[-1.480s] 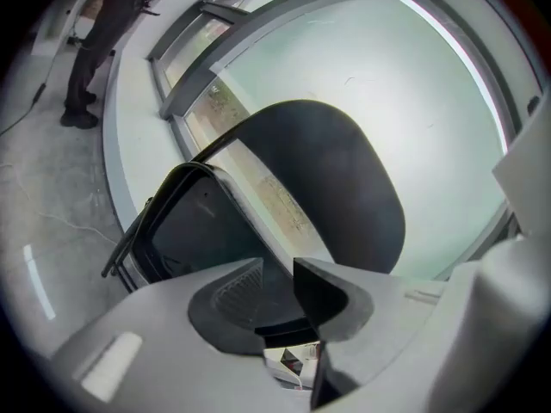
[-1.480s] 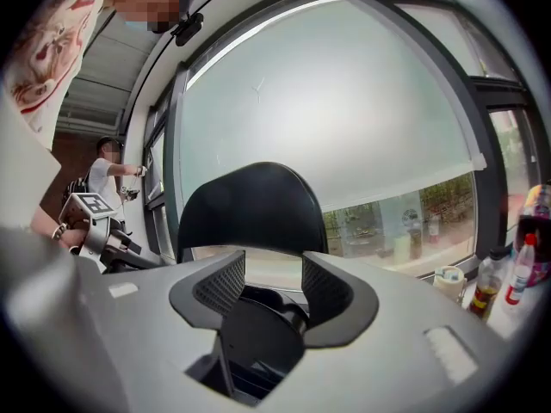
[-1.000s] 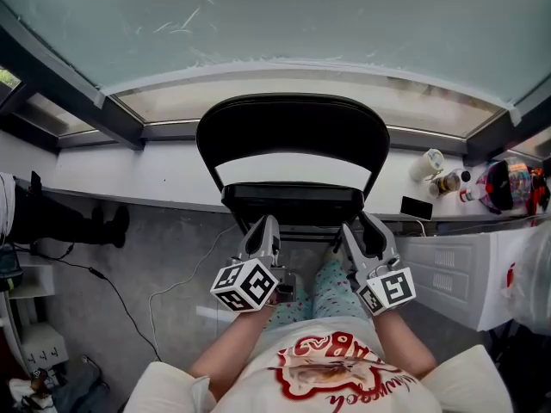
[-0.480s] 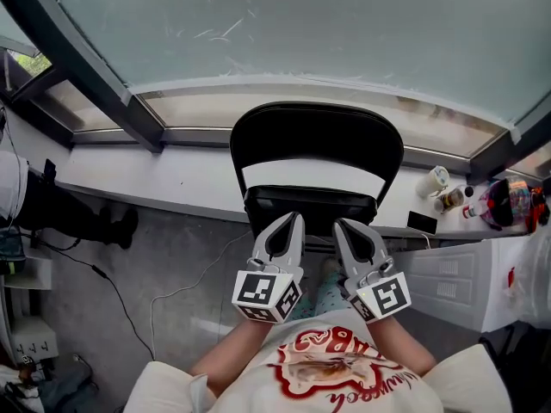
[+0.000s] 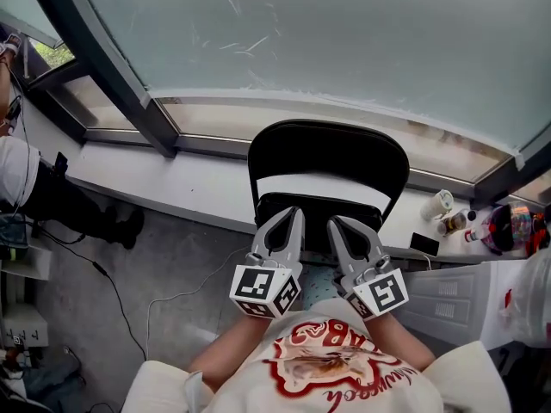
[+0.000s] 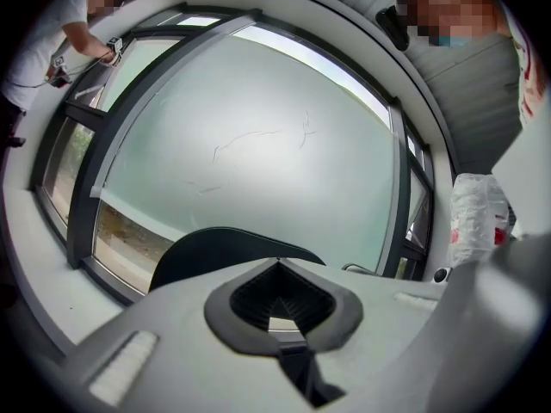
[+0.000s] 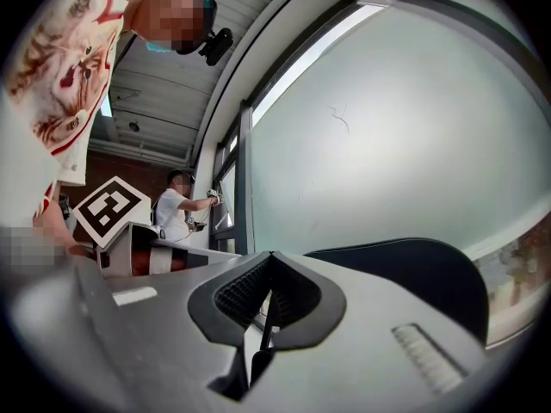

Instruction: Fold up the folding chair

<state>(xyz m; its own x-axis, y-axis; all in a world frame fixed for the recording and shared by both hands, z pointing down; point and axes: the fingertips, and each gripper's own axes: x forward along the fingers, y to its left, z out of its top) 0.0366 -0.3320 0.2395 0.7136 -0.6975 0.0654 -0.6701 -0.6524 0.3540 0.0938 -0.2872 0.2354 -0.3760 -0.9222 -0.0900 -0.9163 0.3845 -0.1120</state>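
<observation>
Both grippers have risen since a second ago. The right gripper (image 5: 337, 224), then spread at the near edge of the seat (image 5: 317, 209), now has its jaws pressed together on nothing. The left gripper (image 5: 289, 217) is pinched closed and empty too. The chair (image 5: 327, 149) stands just beyond their tips, against the far sill (image 5: 207, 188). I judge the seat is not yet flat against the back, so folding is unfinished. Next I'd reopen a gripper, take the seat's near edge and swing it up.
</observation>
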